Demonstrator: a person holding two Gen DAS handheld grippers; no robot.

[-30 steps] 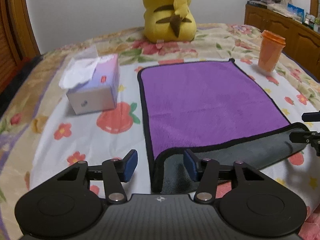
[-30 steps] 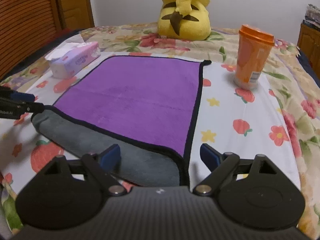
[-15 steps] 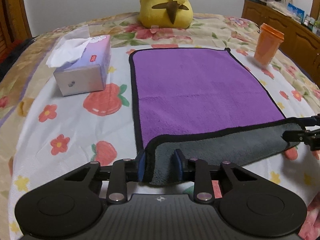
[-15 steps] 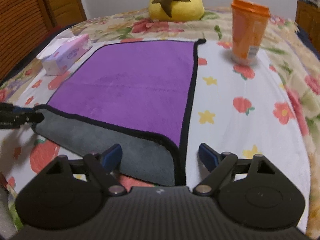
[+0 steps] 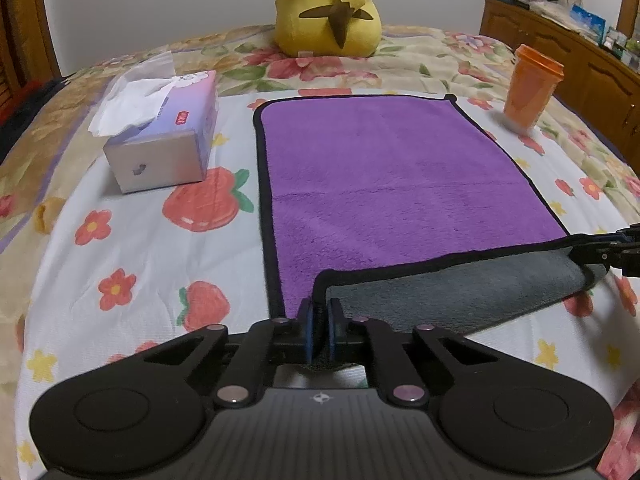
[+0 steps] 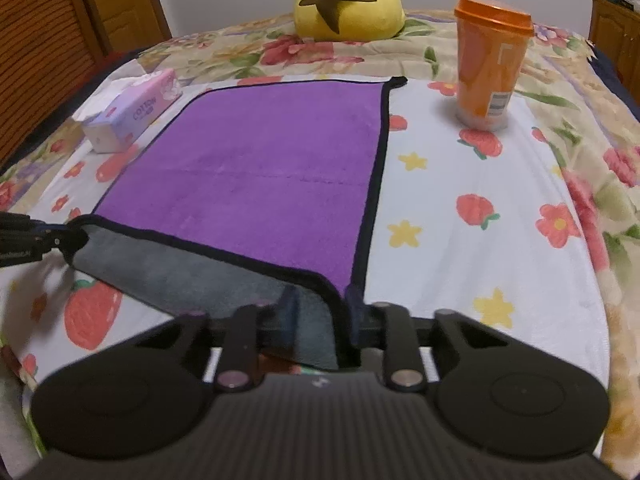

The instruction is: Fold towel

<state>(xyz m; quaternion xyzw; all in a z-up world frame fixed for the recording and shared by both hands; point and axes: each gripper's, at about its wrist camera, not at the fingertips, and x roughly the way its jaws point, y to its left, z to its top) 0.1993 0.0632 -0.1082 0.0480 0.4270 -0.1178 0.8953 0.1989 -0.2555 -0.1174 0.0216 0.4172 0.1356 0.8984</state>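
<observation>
A purple towel (image 5: 392,176) with a black hem and grey underside lies flat on the bed; it also shows in the right wrist view (image 6: 260,168). Its near edge is turned over, grey side up. My left gripper (image 5: 320,320) is shut on the towel's near left corner. My right gripper (image 6: 320,308) has its jaws closed around the near right corner, with the fingertips blurred. Each gripper shows at the other view's edge, the right one (image 5: 608,248) and the left one (image 6: 28,236).
A tissue box (image 5: 164,140) stands left of the towel. An orange lidded cup (image 6: 490,68) stands to its right. A yellow plush toy (image 5: 328,12) sits at the far side. A wooden cabinet (image 5: 568,60) runs along the right wall.
Both grippers went from open to closed on the towel's near corners, the left one first, then the right. The folded-over grey edge is lifted slightly.
</observation>
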